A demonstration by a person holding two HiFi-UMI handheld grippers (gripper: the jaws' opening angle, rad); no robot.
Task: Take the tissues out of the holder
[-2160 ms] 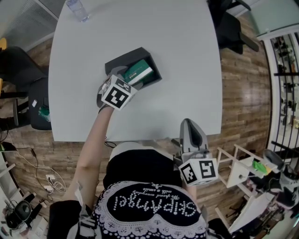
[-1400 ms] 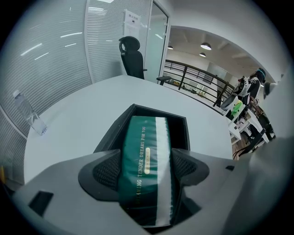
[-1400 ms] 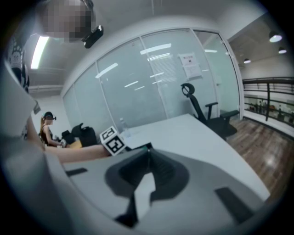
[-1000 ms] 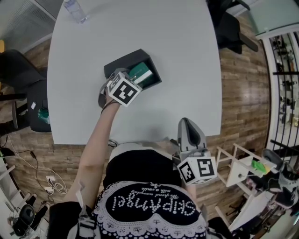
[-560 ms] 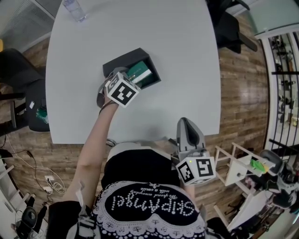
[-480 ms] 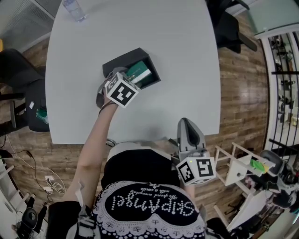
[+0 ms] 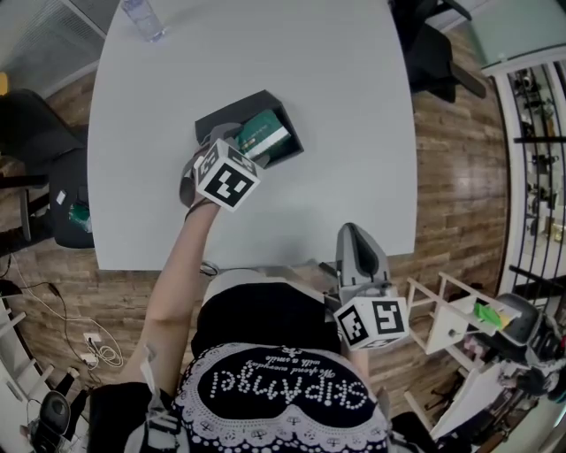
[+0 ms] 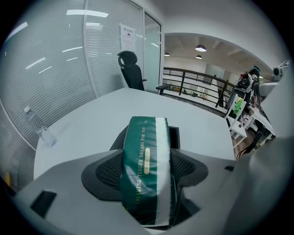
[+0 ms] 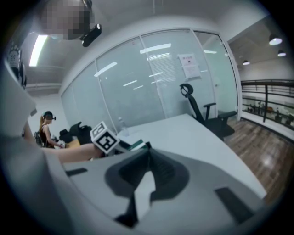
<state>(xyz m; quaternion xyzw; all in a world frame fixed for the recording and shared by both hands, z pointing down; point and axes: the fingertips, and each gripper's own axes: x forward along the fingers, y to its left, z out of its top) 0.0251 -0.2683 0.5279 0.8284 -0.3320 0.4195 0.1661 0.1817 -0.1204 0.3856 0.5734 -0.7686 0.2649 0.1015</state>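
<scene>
Pack (image 8: 146,137) of tissues, green w/ a white stripe and gold print on top, is clamped btwn the jaws of my L gripper (image 8: 147,172). One pad presses each long side, and the pack runs lengthwise away from the camera. Its far end sits over the open holder (image 8: 175,137), a black box. In the head view the pack (image 7: 265,135) lies tilted in the right part of the holder (image 7: 221,117), near end toward the L gripper (image 7: 244,150). Can't tell if the far end touches the box floor. My left arm (image 7: 177,283) reaches fwd past the table edge, w/ the cube (image 7: 226,173) on top of the gripper.

Holder stands on the table (image 7: 292,53), light grey, left of its middle and turned at an angle to the near edge. A clear bottle (image 7: 144,18) stands upright at the far left corner, well apart from the holder. It also shows at left in the L gripper view (image 8: 42,130).

My R gripper (image 7: 355,237) hangs at the table's near edge, well apart from the holder, pointing fwd. In its own view the R gripper (image 9: 147,151) has its jaws closed tip to tip, nothing btwn them. Past them I see the L cube (image 9: 104,137) and a green sliver of the pack (image 9: 136,146).

Around: a black chair (image 7: 438,44) at the table's far right, another chair (image 7: 49,168) at left, wood floor (image 7: 460,159), a white rack (image 7: 447,323) to my right. A glass wall (image 8: 55,69) w/ blinds stands behind the table.
</scene>
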